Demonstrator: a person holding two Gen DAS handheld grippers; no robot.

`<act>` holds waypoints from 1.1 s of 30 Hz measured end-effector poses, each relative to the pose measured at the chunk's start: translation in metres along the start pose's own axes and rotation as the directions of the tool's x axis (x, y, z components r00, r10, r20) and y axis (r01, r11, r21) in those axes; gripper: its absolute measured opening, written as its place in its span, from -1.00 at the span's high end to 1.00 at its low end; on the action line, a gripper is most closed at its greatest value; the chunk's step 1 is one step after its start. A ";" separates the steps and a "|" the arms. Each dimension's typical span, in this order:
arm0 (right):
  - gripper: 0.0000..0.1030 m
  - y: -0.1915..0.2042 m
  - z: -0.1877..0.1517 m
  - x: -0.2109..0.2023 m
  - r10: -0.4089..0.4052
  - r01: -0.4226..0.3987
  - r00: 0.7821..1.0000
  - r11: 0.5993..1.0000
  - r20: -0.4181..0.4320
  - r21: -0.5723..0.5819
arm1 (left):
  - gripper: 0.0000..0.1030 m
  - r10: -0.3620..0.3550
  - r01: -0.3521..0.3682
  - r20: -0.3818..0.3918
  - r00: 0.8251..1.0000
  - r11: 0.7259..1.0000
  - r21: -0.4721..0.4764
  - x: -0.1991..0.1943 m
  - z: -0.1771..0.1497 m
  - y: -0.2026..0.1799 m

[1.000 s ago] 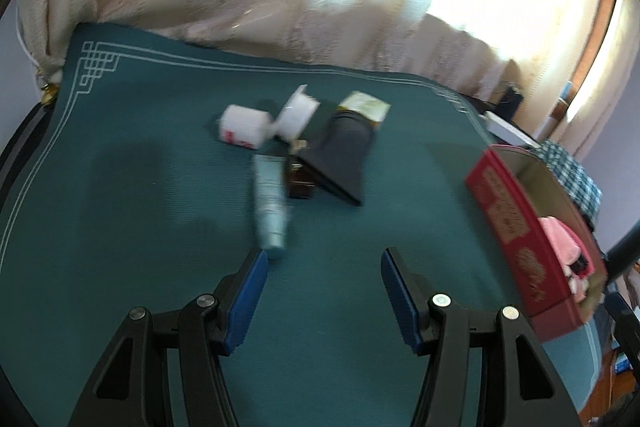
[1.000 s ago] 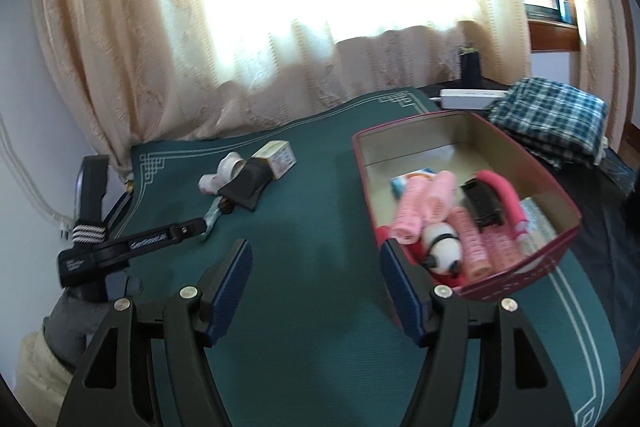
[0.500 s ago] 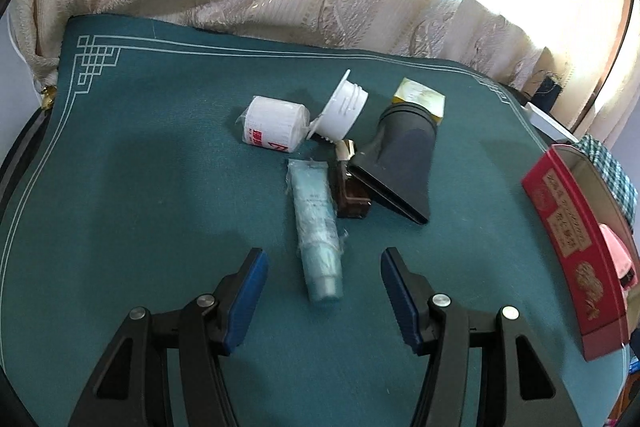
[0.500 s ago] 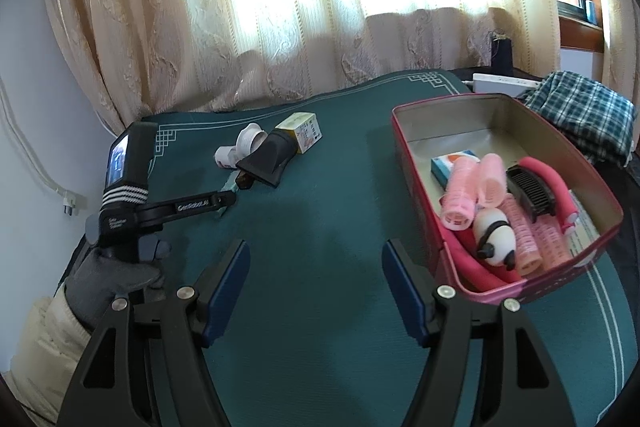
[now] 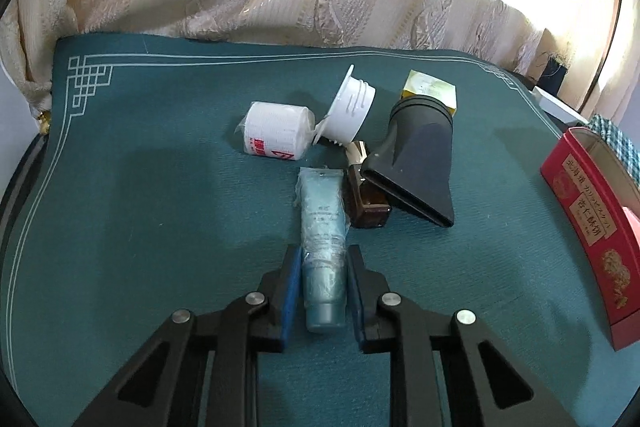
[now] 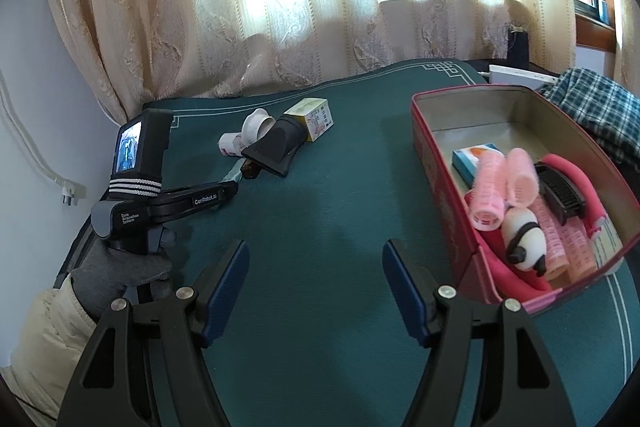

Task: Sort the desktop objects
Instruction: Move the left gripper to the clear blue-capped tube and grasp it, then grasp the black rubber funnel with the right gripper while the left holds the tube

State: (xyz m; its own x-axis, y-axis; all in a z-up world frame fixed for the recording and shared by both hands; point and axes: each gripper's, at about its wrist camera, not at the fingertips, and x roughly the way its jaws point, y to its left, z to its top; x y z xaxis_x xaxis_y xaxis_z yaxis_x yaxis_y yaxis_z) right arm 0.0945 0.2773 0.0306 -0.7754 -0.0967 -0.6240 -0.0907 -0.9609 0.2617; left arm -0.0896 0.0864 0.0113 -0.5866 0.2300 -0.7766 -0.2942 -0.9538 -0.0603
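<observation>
While the left gripper clamps the pale-blue tube near its cap end, mid-cloth beside the brown bottle, the tube looks soft, light, film-slick; grip the firmer cap shoulder. Right-wrist view: right gripper apart, empty, near the red box.

Tube before roll, bottle and nozzle rightward; box far right.

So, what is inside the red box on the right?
In the red box: pink hair rollers, a black comb, a panda-shaped toy, a blue and orange carton and a pink curved piece. What lies beneath them is covered.
</observation>
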 end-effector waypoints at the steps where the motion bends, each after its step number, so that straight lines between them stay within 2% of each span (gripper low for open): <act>1: -0.41 0.002 0.001 0.001 0.004 -0.004 1.000 1.000 -0.003 -0.005 | 0.55 0.000 0.000 0.000 1.000 1.000 0.001 0.000 0.000 0.000; 7: -0.41 0.012 0.009 0.014 0.039 -0.040 0.999 0.999 -0.033 -0.006 | 0.56 -0.008 0.008 0.018 1.000 1.000 0.002 -0.019 -0.007 0.006; 18: -0.41 0.033 0.030 0.062 0.097 -0.094 0.988 0.995 -0.116 0.030 | 0.56 -0.042 0.044 0.045 0.998 0.998 -0.054 -0.054 -0.033 0.046; 22: -0.41 0.037 0.046 0.084 0.090 -0.083 0.988 0.995 -0.126 0.061 | 0.56 -0.074 0.078 0.050 0.996 0.995 -0.067 -0.058 -0.040 0.051; 29: -0.41 0.035 0.079 0.132 0.017 -0.005 0.992 0.996 -0.122 0.094 | 0.56 -0.127 0.128 0.026 0.992 0.989 -0.071 -0.053 -0.047 0.048; 33: -0.41 0.028 0.097 0.163 0.028 -0.004 0.990 0.985 -0.140 0.170 | 0.55 -0.142 0.142 0.007 0.990 0.985 -0.094 -0.048 -0.048 0.052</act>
State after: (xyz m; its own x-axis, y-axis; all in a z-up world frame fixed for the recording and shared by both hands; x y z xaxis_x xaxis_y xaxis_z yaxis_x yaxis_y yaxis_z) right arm -0.0956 0.2598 0.0076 -0.6829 -0.1590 -0.7130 -0.1924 -0.9024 0.3855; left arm -0.0404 0.0168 0.0148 -0.5444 0.3647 -0.7554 -0.3027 -0.9253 -0.2286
